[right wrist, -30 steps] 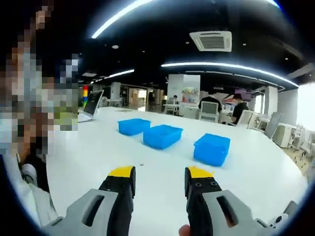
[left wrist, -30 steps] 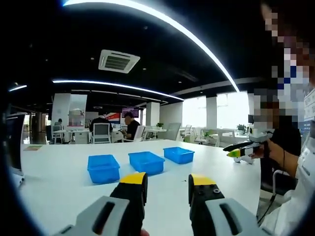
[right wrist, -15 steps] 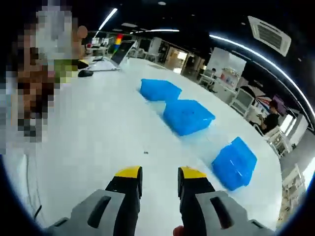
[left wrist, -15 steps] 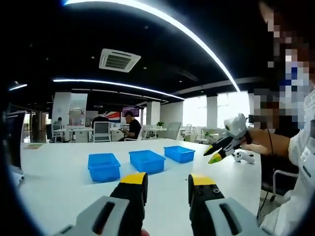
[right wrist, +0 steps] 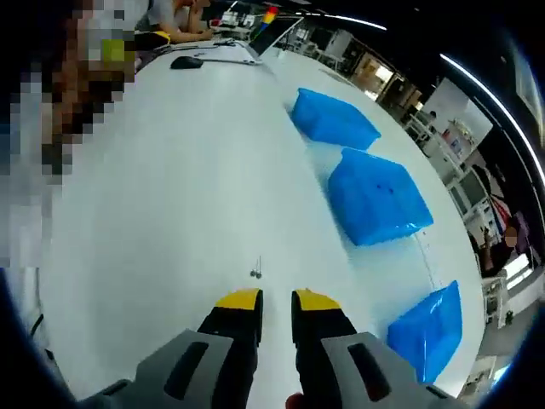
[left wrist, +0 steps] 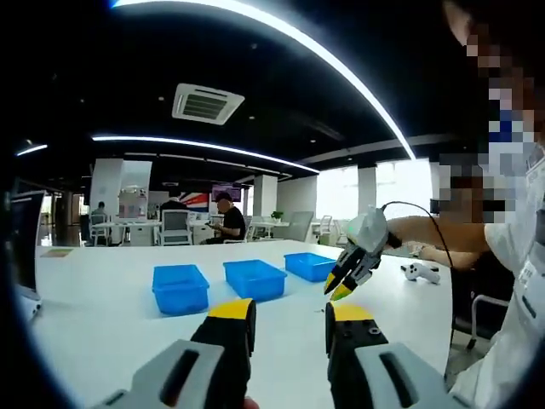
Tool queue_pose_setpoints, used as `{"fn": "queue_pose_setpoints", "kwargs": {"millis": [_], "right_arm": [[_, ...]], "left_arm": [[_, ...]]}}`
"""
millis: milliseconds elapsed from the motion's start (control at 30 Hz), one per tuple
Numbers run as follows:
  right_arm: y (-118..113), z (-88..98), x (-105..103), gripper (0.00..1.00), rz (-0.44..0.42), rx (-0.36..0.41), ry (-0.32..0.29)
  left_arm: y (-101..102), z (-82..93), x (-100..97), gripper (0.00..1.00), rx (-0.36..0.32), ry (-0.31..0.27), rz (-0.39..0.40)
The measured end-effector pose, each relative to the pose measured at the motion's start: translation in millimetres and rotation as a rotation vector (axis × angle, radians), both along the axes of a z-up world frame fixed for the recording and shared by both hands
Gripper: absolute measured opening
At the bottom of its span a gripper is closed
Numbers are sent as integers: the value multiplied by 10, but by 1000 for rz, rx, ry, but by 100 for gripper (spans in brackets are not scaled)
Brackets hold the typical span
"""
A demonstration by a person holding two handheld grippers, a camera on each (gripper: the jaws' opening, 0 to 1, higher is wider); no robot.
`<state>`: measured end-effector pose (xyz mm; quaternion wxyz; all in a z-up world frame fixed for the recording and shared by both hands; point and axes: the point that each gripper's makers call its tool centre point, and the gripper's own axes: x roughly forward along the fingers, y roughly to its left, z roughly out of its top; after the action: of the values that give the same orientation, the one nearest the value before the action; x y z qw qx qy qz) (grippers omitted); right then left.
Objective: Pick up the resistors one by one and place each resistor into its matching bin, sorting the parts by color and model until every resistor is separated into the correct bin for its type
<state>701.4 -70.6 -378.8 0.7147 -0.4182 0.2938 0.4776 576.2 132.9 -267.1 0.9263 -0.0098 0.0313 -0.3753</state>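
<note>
Three blue bins stand in a row on the white table: the left bin [left wrist: 180,288], middle bin [left wrist: 254,279] and right bin [left wrist: 310,267]. In the right gripper view the same row runs as near bin [right wrist: 430,328], middle bin [right wrist: 377,198] and far bin [right wrist: 334,119]. One tiny resistor [right wrist: 255,271] lies on the table just ahead of my right gripper [right wrist: 277,302], whose jaws stand open by a narrow gap with nothing between them. The right gripper [left wrist: 338,288] points down at the table. My left gripper [left wrist: 289,317] is open and holds nothing, short of the bins.
A laptop [right wrist: 271,32] and a mouse [right wrist: 187,61] lie at the table's far end, and a laptop screen [left wrist: 21,247] stands at the left. A white controller [left wrist: 420,271] rests near the right edge. People sit at desks [left wrist: 226,220] behind.
My right gripper has swung out over the table and tipped down toward the resistor, and its jaws have narrowed. The left gripper has stayed still.
</note>
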Motion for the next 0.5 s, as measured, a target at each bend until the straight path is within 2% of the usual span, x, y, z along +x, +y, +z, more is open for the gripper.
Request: {"fn": "queue_pose_setpoints", "kwargs": {"millis": [233, 400, 500], "right_arm": [[114, -48, 8, 15, 44, -11, 44], [124, -133, 28, 13, 66, -50, 54], [123, -181, 59, 4, 81, -64, 51]], "left_arm": [[21, 7, 16, 34, -2, 1, 8], [19, -14, 28, 34, 1, 6, 8], [32, -25, 35, 34, 4, 7, 13]]}}
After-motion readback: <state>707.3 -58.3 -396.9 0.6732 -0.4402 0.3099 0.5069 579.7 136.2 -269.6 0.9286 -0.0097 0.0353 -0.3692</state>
